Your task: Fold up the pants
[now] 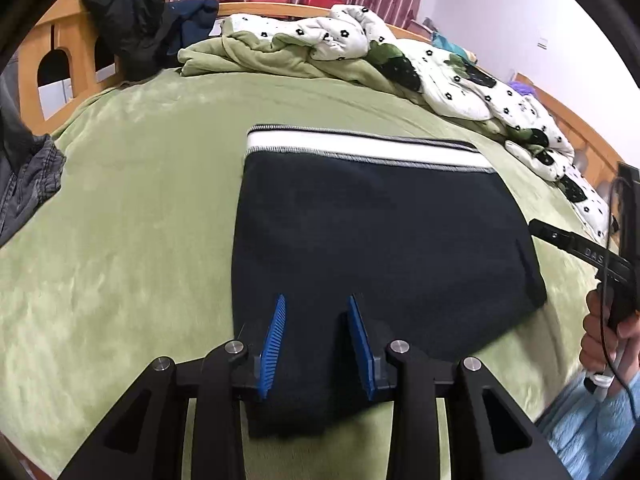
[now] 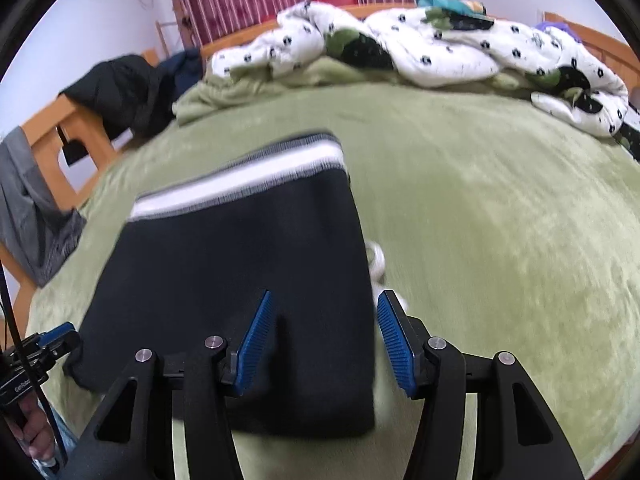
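The folded pants [image 1: 380,236] lay on the green blanket [image 1: 132,208] (white waistband at the far end). Both the left gripper [image 1: 316,344] and right gripper [image 2: 326,340] hovered over the near edge, fingers spread, grasping nothing.

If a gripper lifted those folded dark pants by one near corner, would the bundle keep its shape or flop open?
The pants would probably flop: soft knit, stacked in loose layers, nothing pinning them. The white waistband looks thicker, so that end may sag more. The fuzzy green blanket would likely drag on them, so a push may bunch them.
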`<state>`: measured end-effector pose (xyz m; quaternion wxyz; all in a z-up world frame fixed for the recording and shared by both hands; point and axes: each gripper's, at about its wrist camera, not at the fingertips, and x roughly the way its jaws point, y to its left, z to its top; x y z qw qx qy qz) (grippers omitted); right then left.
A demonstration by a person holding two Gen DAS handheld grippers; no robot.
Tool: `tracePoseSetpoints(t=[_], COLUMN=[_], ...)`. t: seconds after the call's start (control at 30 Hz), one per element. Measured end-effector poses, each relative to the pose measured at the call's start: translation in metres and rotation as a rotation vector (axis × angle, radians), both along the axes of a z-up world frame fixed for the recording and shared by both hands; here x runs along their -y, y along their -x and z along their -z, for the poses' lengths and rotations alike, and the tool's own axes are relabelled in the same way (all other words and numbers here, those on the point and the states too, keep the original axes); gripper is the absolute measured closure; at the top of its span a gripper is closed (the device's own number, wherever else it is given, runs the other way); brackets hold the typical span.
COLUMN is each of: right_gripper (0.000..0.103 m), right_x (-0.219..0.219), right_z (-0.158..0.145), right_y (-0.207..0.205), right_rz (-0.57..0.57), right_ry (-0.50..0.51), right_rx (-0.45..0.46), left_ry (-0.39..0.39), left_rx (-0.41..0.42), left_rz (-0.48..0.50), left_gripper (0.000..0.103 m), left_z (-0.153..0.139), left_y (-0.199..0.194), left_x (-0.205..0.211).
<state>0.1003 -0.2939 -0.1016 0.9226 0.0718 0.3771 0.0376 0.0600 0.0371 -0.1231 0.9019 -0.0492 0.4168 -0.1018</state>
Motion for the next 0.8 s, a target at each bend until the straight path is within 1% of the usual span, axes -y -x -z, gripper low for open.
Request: tracePoseSetpoints(t=[0.1, 0.13, 0.27, 0.3, 0.33, 0.37, 0.4, 0.47, 0.5, 0.53, 0.57, 0.67, 0.8], right_gripper=[0.049, 0.049, 0.05, 0.05, 0.052, 0.057, 0.059, 0.06, 0.06, 0.06, 0.06, 0.06, 0.06], right_x=[-0.015, -0.021, -0.037, -0.042, -0.046, -0.05, -0.053, -0.056, -0.056, -0.058, -0.058, -0.055, -0.059], right_z=[-0.014, -0.021, -0.038, -0.038, -0.035, -0.029, -0.021, 0.003, 0.013, 0.015, 0.014, 0.014, 0.017], right_y=[-0.022, -0.033, -0.068, -0.078, -0.087, -0.097, -0.106, -0.121, -0.125, -0.125, -0.125, -0.125, -0.123], right_rz=[-0.011, -0.018, -0.039, -0.047, -0.063, -0.076, -0.084, -0.092, -0.083, -0.083, -0.095, -0.09, -0.088], right_ry=[0.066, 0.091, 0.133, 0.14, 0.147, 0.155, 0.161, 0.164, 0.191, 0.22, 0.227, 0.216, 0.241], right_rx=[0.055, 0.071, 0.118, 0.119, 0.115, 0.102, 0.08, 0.015, 0.007, 0.025, 0.037, 0.031, 0.04], left_ry=[0.02, 0.017, -0.02, -0.014, -0.003, 0.014, 0.023, 0.009, -0.009, -0.014, 0.0, 0.026, 0.009], left_rx=[0.001, 0.006, 0.046, 0.044, 0.041, 0.036, 0.03, 0.013, -0.002, -0.019, -0.028, -0.026, -0.019], left_rz=[-0.015, -0.018, -0.025, -0.027, -0.027, -0.027, -0.026, -0.035, -0.042, -0.043, -0.04, -0.033, -0.029], left_gripper=[0.072, 0.072, 0.072, 0.069, 0.067, 0.067, 0.067, 0.067, 0.067, 0.067, 0.066, 0.065, 0.063], left_z=[-0.012, -0.017, -0.029, -0.029, -0.027, -0.023, -0.017, -0.002, 0.005, 0.013, 0.018, 0.018, 0.019], left_y=[-0.028, -0.04, -0.086, -0.099, -0.108, -0.118, -0.127, -0.14, -0.145, -0.149, -0.15, -0.15, -0.148], left_x=[0.0, 0.001, 0.008, 0.01, 0.011, 0.012, 0.013, 0.015, 0.015, 0.014, 0.012, 0.009, 0.012])
